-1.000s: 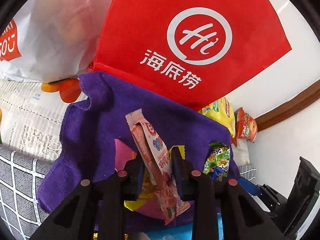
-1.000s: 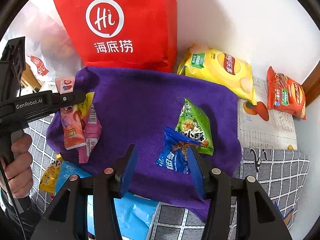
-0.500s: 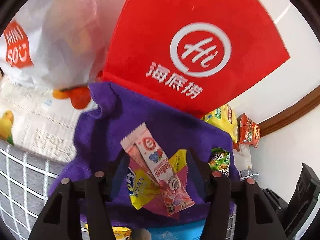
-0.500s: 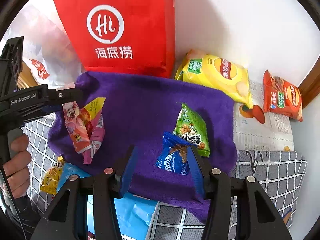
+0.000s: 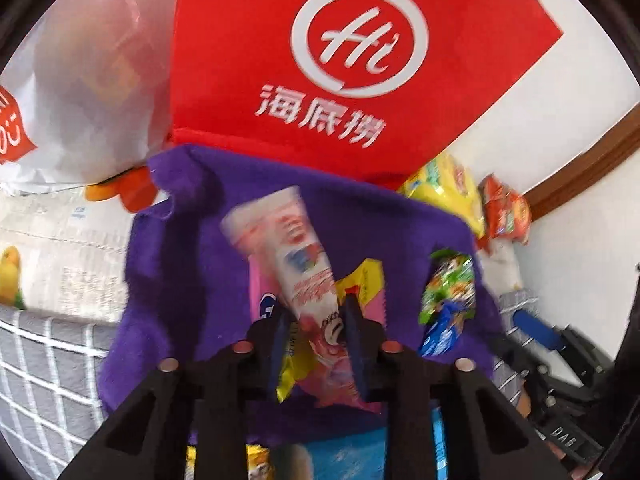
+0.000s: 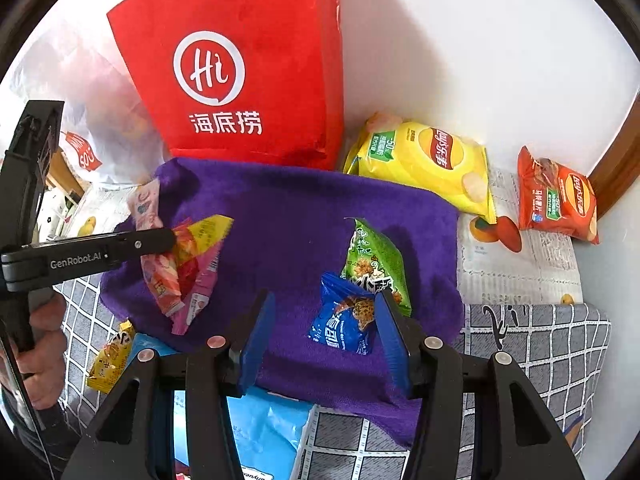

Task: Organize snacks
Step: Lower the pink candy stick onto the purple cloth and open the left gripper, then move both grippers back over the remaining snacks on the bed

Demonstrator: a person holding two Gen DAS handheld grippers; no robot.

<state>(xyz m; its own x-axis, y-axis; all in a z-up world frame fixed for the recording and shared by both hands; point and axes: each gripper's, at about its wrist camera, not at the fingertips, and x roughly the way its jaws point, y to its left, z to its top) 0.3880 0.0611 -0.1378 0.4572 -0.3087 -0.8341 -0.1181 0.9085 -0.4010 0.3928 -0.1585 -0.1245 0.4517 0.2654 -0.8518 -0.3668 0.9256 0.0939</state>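
My left gripper (image 5: 314, 314) is shut on a long pink-and-white snack packet (image 5: 298, 264), held over the left side of the purple towel (image 5: 176, 280). Under it lie a yellow packet (image 5: 366, 280) and a pink packet (image 5: 256, 284). In the right wrist view the left gripper (image 6: 170, 238) pinches the pink packet (image 6: 158, 276) above the yellow packet (image 6: 204, 230). My right gripper (image 6: 324, 320) is open above the towel (image 6: 280, 220). A blue packet (image 6: 344, 322) and a green packet (image 6: 374, 260) lie by its right finger.
A red paper bag (image 6: 240, 80) stands behind the towel, with a white plastic bag (image 5: 80, 80) to its left. A yellow chip bag (image 6: 428, 160) and an orange chip bag (image 6: 560, 196) lie by the wall. A light blue pack (image 6: 268, 432) and a small yellow packet (image 6: 110, 360) lie near the front.
The left gripper opened and let the pink packet lie half a second ago, then shut on it again and raised it. The right gripper stayed open and drew slightly closer to the blue packet.
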